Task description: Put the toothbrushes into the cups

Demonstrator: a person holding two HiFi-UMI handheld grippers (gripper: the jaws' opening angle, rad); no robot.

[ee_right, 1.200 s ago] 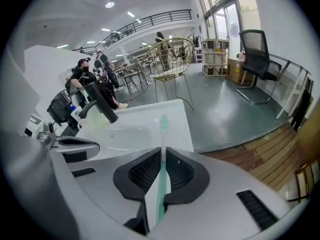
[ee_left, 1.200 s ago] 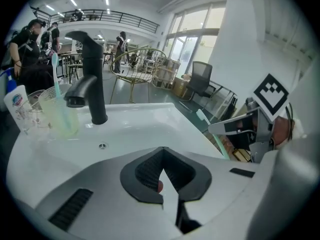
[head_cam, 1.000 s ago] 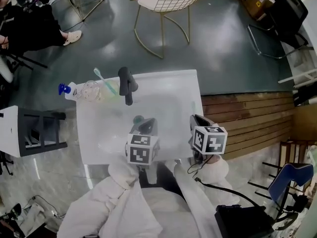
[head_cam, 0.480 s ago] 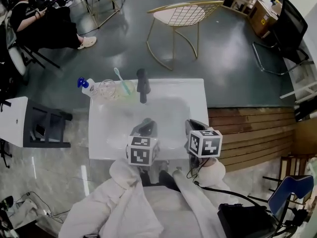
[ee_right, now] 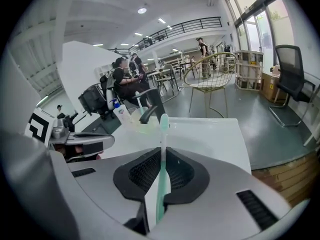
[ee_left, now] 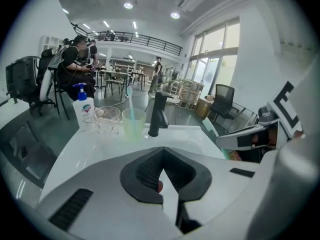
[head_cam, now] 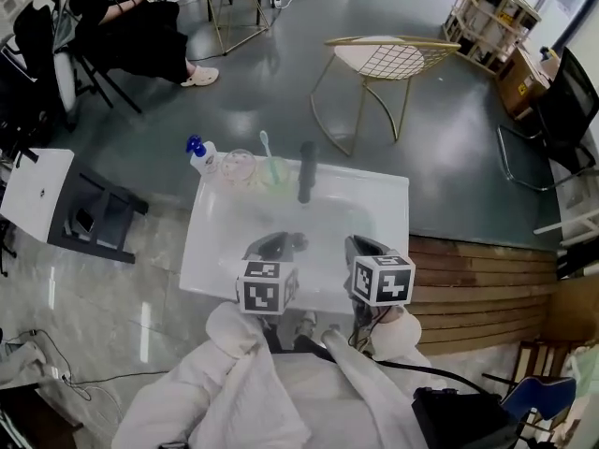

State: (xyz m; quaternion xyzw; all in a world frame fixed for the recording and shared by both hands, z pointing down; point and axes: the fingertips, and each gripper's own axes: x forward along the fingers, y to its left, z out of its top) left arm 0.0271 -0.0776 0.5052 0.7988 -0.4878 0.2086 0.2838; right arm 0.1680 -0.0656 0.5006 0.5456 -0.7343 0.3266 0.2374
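Observation:
My right gripper (head_cam: pixel 363 248) is over the right part of the white sink (head_cam: pixel 386 195). In the right gripper view this gripper (ee_right: pixel 162 154) is shut on a pale teal toothbrush (ee_right: pixel 163 129), whose head points ahead past the jaws. My left gripper (head_cam: pixel 273 247) hangs over the sink's near middle; in the left gripper view (ee_left: pixel 160 173) its pads meet and I see nothing held. At the sink's back left stand a clear cup (head_cam: pixel 238 166) and a green cup (head_cam: pixel 274 172) with a toothbrush (head_cam: pixel 266 147) in it.
A blue-capped soap bottle (head_cam: pixel 199 153) stands left of the cups, and a black faucet (head_cam: pixel 305 170) to their right. A gold wire chair (head_cam: pixel 388 64) stands beyond the sink, a white side table (head_cam: pixel 42 195) to the left, and seated people at the far left.
Both grippers have shifted leftward across the sink, the right one still carrying the toothbrush. The head view has swung, so the sink now sits further right in the picture.

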